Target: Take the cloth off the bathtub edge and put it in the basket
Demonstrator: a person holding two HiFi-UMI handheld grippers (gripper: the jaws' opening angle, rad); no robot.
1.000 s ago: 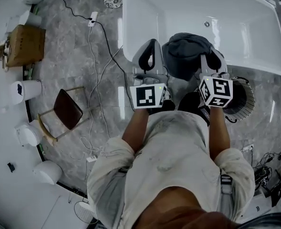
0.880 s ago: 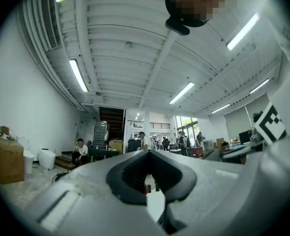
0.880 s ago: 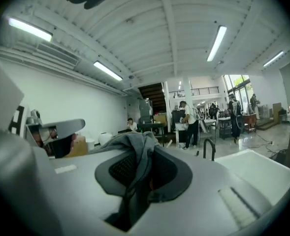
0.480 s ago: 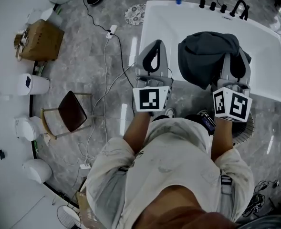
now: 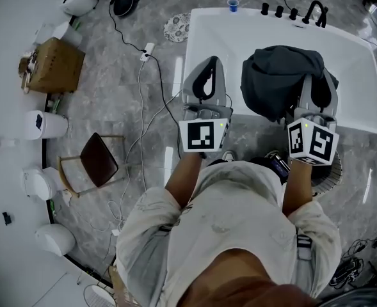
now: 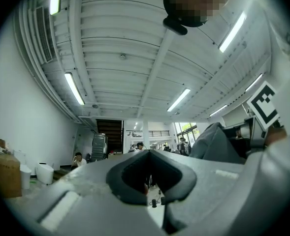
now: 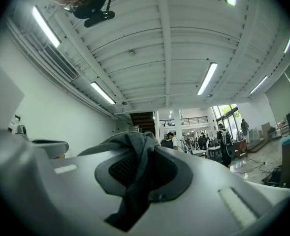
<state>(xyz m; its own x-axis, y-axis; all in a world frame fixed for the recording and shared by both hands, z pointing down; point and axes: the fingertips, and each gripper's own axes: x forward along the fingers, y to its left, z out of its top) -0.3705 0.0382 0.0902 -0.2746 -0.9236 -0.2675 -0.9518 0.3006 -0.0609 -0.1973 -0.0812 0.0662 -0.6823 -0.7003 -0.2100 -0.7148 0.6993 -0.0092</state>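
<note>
- The cloth (image 5: 279,75) is dark grey and bunched into a loose, drooping heap. It is pinched in the closed right gripper (image 5: 317,82) over the bathtub's near side.
- The bathtub (image 5: 221,27) is white and glossy with rounded corners.
- The basket (image 5: 329,169) stands on the floor just beside the tub and is mostly hidden.

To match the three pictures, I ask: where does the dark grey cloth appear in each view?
Head view: upper right, dark grey cloth at the tip of the right claw, over the bathtub.
Left gripper view: middle right.
Right gripper view: centre, pinched between the jaws.
Shared landmark: that claw's marker cube, in head and left gripper views.
</note>
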